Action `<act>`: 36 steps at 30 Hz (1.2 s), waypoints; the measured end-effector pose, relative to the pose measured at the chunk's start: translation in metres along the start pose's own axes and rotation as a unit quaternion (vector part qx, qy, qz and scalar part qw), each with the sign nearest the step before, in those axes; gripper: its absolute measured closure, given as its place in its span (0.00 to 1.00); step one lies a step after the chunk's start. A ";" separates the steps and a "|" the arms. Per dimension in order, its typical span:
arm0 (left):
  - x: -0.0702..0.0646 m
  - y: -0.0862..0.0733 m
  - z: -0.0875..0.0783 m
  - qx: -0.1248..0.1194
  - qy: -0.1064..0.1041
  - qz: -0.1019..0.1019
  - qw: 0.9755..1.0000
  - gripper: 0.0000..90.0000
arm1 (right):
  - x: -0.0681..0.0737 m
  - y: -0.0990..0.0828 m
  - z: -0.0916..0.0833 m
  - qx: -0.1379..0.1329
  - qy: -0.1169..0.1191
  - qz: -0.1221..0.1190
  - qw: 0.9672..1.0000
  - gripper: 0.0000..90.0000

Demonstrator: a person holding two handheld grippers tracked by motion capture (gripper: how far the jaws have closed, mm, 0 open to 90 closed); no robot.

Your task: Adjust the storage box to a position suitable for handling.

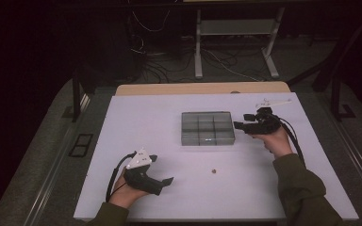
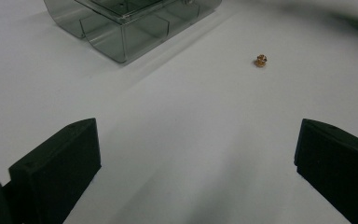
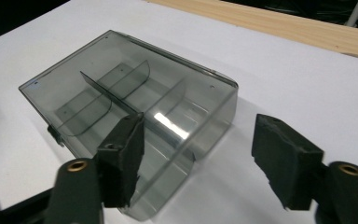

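Observation:
A smoky clear plastic box (image 1: 207, 128) with divider walls sits at the middle of the white table top (image 1: 146, 117). My right gripper (image 1: 239, 125) hovers at the box's right side, pointing left. In the right gripper view its jaws (image 3: 198, 154) stand open above the box's near corner (image 3: 121, 93), with nothing pressed between the pads. A small brass part (image 1: 213, 171) lies loose on the table in front of the box. My left gripper (image 1: 162, 169) rests near the front left, open wide; its view shows the brass part (image 2: 260, 60) ahead to the right and the box (image 2: 121, 28) at the top.
A small white item (image 1: 275, 101) lies at the back right of the table top. A wooden edge (image 1: 202, 88) runs along the far side. Cables and white desk legs (image 1: 199, 47) stand on the floor beyond.

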State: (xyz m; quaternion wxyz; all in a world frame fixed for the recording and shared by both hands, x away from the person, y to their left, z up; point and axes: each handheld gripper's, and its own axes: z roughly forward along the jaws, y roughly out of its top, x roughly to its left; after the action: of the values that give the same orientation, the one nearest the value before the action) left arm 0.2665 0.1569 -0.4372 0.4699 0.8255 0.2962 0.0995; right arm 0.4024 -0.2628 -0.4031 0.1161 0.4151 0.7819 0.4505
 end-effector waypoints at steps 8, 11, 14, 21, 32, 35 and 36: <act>0.000 0.000 0.000 0.001 0.002 0.001 1.000 0.00 | 0.010 0.023 0.008 0.002 0.004 -0.011 1.000 0.35; 0.000 0.000 0.000 0.001 0.001 0.002 1.000 0.00 | 0.014 0.030 0.014 0.005 0.005 -0.009 1.000 0.34; 0.000 0.000 0.000 0.003 0.002 0.004 1.000 0.00 | 0.017 0.037 0.025 0.013 0.005 -0.010 1.000 0.33; 0.001 0.001 0.000 0.000 0.001 0.007 1.000 0.00 | 0.019 0.046 0.041 0.014 0.004 -0.007 1.000 0.33; 0.001 0.001 0.001 -0.003 -0.001 0.010 1.000 0.00 | 0.021 0.068 0.069 0.029 -0.001 -0.004 1.000 0.36; 0.001 0.001 0.000 -0.003 -0.002 0.012 1.000 0.00 | 0.025 0.075 0.078 0.038 -0.002 -0.011 0.999 0.40; 0.001 0.001 0.000 -0.002 -0.002 0.013 1.000 0.00 | 0.025 0.076 0.080 0.041 -0.001 -0.013 0.999 0.41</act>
State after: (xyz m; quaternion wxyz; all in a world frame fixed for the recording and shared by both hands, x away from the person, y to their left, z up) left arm 0.2681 0.1565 -0.4363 0.4710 0.8284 0.2847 0.1044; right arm 0.4720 -0.1762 -0.3827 0.1055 0.4099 0.8048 0.4162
